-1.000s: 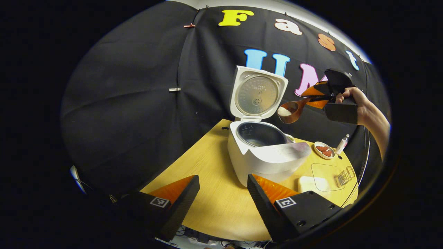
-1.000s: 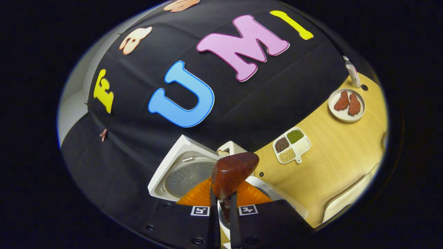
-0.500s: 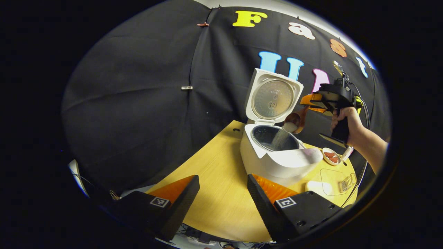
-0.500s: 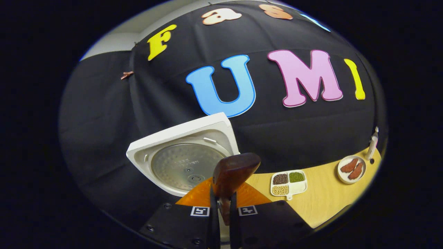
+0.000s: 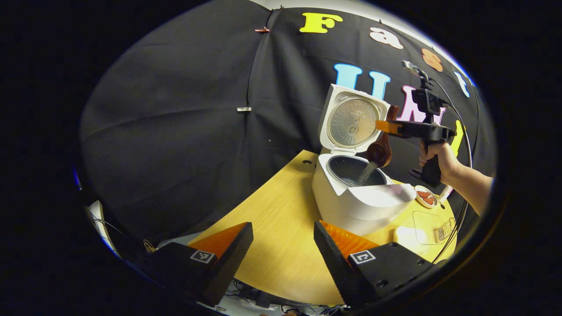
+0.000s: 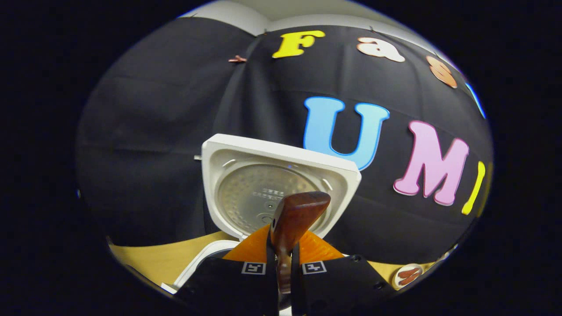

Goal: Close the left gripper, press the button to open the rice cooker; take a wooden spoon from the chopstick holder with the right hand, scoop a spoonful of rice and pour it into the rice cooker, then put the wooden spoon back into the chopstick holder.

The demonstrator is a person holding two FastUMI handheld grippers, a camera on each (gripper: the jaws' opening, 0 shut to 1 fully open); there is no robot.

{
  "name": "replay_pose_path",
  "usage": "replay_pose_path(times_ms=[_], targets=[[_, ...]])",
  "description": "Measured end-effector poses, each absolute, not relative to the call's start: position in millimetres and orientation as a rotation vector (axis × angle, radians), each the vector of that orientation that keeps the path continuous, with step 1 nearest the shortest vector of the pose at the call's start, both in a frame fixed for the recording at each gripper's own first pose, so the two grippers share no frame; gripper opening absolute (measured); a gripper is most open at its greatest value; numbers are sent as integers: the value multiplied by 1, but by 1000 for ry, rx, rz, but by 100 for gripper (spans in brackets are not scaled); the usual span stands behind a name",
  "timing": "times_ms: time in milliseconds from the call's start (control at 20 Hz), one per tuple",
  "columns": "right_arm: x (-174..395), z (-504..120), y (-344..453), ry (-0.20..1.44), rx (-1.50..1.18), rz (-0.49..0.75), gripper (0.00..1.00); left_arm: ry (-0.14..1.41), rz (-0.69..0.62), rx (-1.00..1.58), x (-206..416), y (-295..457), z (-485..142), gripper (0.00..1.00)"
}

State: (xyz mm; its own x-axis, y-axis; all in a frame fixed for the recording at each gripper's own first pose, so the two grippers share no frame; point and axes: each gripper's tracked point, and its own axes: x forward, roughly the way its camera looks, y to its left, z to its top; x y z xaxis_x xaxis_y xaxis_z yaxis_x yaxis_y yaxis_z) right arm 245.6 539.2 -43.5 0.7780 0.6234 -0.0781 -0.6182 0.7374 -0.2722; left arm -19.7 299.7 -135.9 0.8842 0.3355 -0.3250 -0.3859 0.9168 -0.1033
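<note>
At the right of the frame, the wooden spoon [image 5: 380, 149] is clamped by the right hand-held gripper [image 5: 386, 127] and tipped so rice is poured into the rice cooker [image 5: 351, 193], while the left hand-held gripper [image 5: 283, 245] is held wide open.

My left tool [image 5: 281, 245] hangs near, low, fingers spread wide apart, nothing between them. My right tool [image 6: 283, 259] is raised far right, held level, fingers pressed together on the wooden spoon [image 6: 293, 219] handle. In the left gripper view, the hand [image 5: 434, 154] grips its handle from below, forearm bare.
</note>
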Motion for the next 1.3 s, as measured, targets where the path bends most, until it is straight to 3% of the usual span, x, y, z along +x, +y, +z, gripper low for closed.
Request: replay_pose_path(times_ms=[250, 600, 900, 1300], targets=[[225, -70, 562, 1, -384, 749, 15, 296, 380, -160, -22, 300, -134, 96], [229, -30, 528, 106, -104, 686, 15, 276, 373, -127, -34, 290, -134, 96], [224, -6, 430, 228, 167, 568, 15, 259, 316, -92, -28, 251, -131, 96], [220, 26, 231, 192, 286, 342, 15, 254, 183, -99, -9, 160, -121, 96]])
